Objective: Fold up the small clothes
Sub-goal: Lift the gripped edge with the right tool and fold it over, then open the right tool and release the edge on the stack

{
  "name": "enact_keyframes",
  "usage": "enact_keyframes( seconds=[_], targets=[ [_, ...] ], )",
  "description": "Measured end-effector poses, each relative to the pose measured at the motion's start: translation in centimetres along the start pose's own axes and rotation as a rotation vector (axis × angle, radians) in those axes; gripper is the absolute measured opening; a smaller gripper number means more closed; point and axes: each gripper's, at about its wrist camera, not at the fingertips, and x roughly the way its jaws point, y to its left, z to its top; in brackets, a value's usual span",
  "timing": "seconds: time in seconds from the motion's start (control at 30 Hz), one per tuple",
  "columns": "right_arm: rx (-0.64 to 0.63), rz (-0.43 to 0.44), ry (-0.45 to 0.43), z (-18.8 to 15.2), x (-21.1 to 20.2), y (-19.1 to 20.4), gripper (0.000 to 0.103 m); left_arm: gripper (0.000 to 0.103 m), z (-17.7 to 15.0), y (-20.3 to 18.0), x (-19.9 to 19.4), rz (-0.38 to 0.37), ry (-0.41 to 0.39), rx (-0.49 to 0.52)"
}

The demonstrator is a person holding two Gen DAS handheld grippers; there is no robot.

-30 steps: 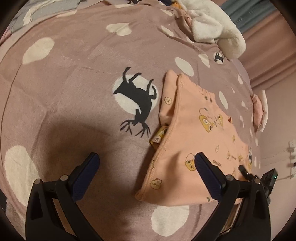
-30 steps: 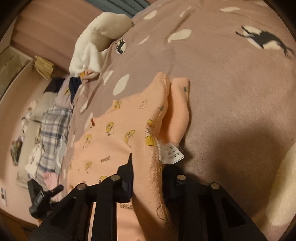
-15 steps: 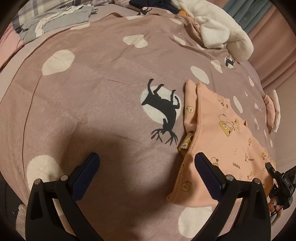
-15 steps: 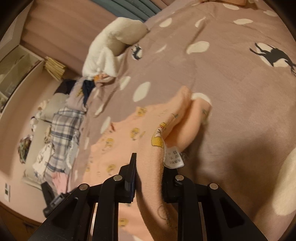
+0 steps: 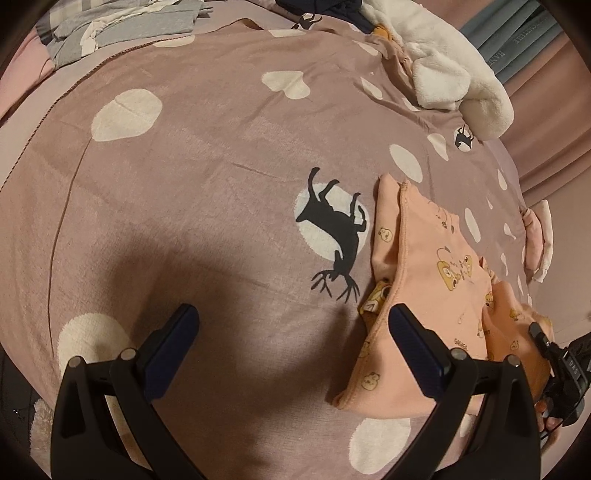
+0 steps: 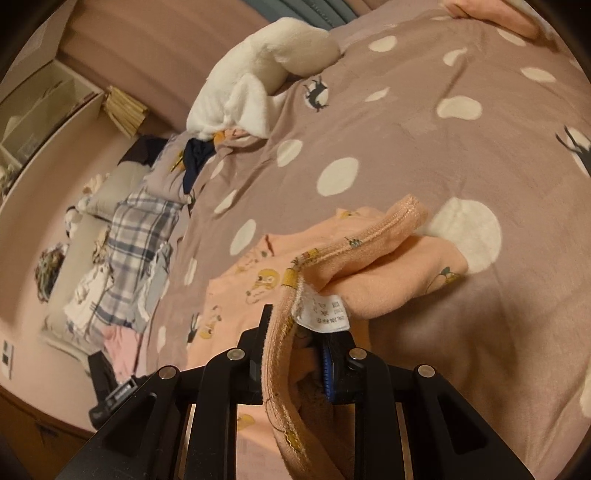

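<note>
Your peach garment (image 5: 436, 295) lies just beside the deer print (image 5: 334, 236) on the bedspread (image 5: 192, 192), partly doubled over, so by my reading the fold is underway, not finished. Your right gripper (image 6: 295, 350) is clamped on its hem beside the label (image 6: 320, 312), lifting it. Your left gripper (image 5: 291, 343) hangs spread wide, holding nothing.

A: Which lettering can be read?

B: "GAGAGA" is printed small on the peach garment (image 5: 436, 295). A white care label (image 6: 320, 311) sewn into its hem carries characters too small to be read. Lettering woven down the grey-blue curtain (image 5: 517, 33) cannot be made out.
</note>
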Motion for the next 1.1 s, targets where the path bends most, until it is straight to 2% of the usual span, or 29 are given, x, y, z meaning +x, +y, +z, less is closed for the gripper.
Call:
enact_keyframes(
  seconds=[0.13, 0.37, 0.6, 0.67, 0.77, 0.87, 1.0, 1.1],
  targets=[
    [-0.037, 0.014, 0.012, 0.5, 0.9, 2.4, 0.023, 0.103, 0.1, -0.1, 0.1, -0.026, 0.015, -0.013],
    [-0.062, 0.044, 0.055, 0.7, 3.9, 6.1, 0.023, 0.103, 0.4, -0.1, 0.5, -0.016, 0.038, -0.007],
    [-0.076, 0.047, 0.138, -0.2, 8.3, 9.1, 0.023, 0.103, 0.6, 0.6, 0.3, -0.03, 0.058, -0.025],
    [-0.075, 0.07, 0.153, -0.4, 9.1, 9.7, 0.023, 0.103, 0.6, 0.9, 0.2, -0.032, 0.061, -0.033],
    [-0.08, 0.124, 0.177, -0.8, 10.5, 11.1, 0.016, 0.103, 0.8, 1.1, 0.0, -0.034, 0.06, -0.043],
    [-0.135, 0.053, 0.181, -1.3, 11.7, 12.4, 0.016, 0.103, 0.9, 1.4, 0.0, -0.034, 0.062, -0.048],
    [-0.139, 0.071, 0.243, -1.8, 12.7, 12.7, 0.016, 0.103, 0.9, 1.7, -0.2, -0.035, 0.068, -0.054],
    [-0.167, 0.049, 0.227, -1.7, 11.6, 13.0, 0.016, 0.103, 0.9, 1.7, -0.1, -0.03, 0.071, -0.052]
  ],
)
